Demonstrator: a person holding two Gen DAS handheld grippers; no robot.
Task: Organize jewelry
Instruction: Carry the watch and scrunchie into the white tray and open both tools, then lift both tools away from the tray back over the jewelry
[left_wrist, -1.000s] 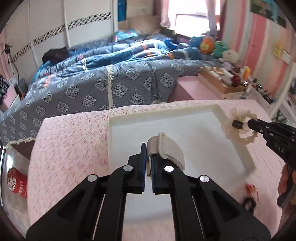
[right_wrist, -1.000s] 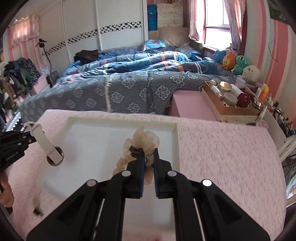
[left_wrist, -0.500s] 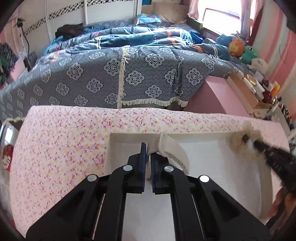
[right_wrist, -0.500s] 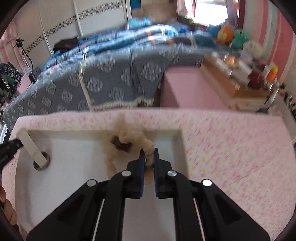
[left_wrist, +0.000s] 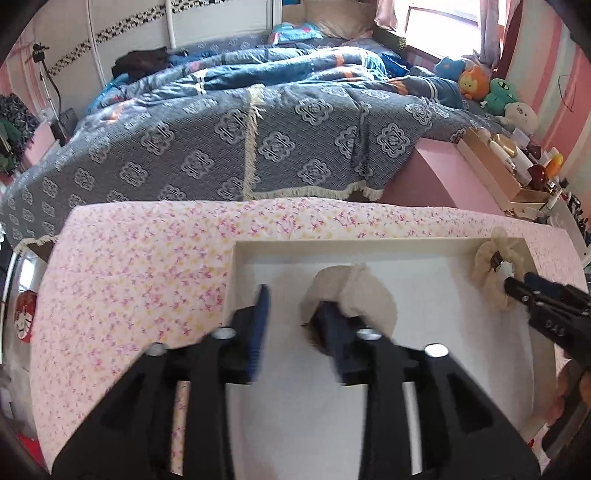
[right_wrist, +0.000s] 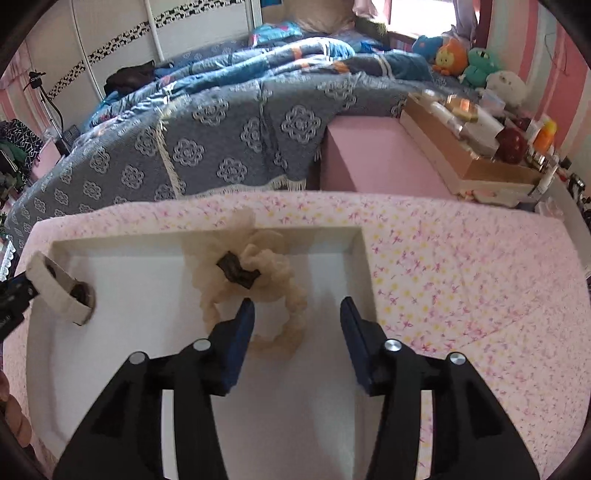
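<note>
The worktop (right_wrist: 461, 266), under its pink flowered cloth, carried a white tray (right_wrist: 155, 243) that lay straight ahead of both tools, and both loads were now inside it. Half a second before, each tool had been shut on its piece; by this moment both had let go. The right tool (right_wrist: 297, 319) stood with its jaws wide apart, and the cream scrunchie (right_wrist: 255, 280) it had carried lay on the tray floor just ahead of its left finger, close to the tray's far wall, its dark tag facing up. The left tool (left_wrist: 295, 317) was likewise spread, blurred by the opening; the pale strap (left_wrist: 351, 291) it had held sat on the tray right at its right finger (left_wrist: 332, 325), draped over the tip, so whether it had fully dropped clear could not be told. From the right tool's side the strap lay far to the left by the tray's near-left wall. The release meant these two pieces were probably delivered, and the hands were free to fetch anything left.
</note>
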